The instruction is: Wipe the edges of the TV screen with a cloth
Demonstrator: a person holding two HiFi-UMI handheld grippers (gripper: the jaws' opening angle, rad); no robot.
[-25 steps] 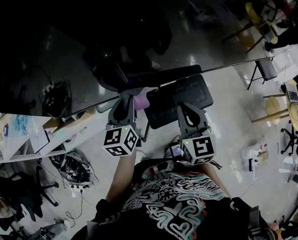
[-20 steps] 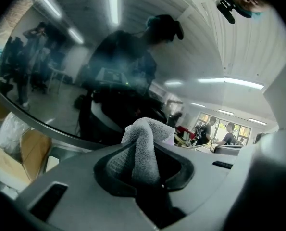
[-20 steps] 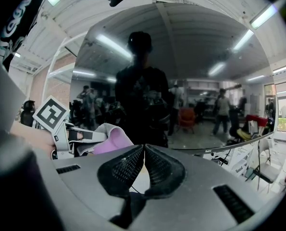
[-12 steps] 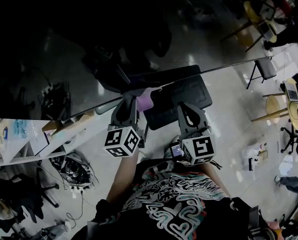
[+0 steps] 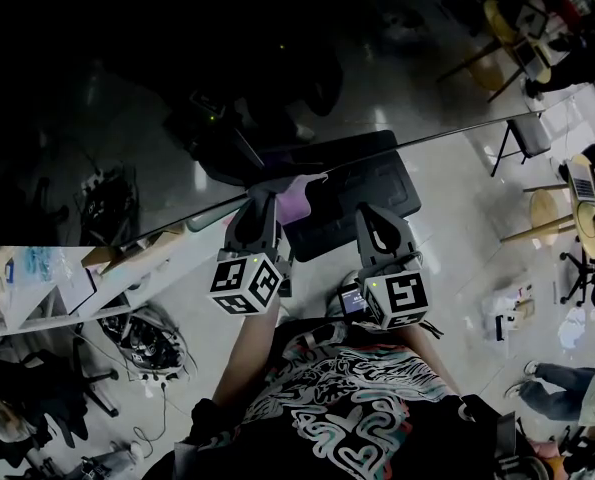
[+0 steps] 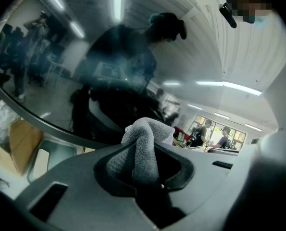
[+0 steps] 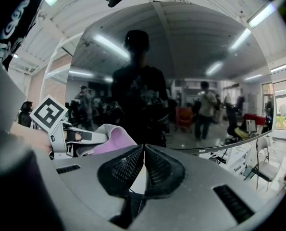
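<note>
A big dark TV screen (image 5: 157, 88) fills the upper part of the head view; its lower edge (image 5: 397, 146) runs slanting across the middle. My left gripper (image 5: 269, 204) is shut on a folded pinkish-grey cloth (image 5: 295, 198), and the cloth rests against that lower edge. In the left gripper view the cloth (image 6: 143, 146) bulges out between the jaws just below the curved bezel (image 6: 42, 121). My right gripper (image 5: 377, 218) hangs a little to the right, below the edge, jaws pressed together with nothing between them. From the right gripper view the cloth (image 7: 113, 141) shows at the left.
Under the screen stands a white shelf with boxes (image 5: 107, 263). Cables and a dark bundle (image 5: 142, 338) lie on the floor. Chairs and round tables (image 5: 557, 218) stand at the right, and a person (image 5: 567, 393) walks at the lower right.
My left gripper and the cloth have slid slightly to the right along the lower edge. A walking person has come into view at the lower right. The right gripper has hardly moved.
</note>
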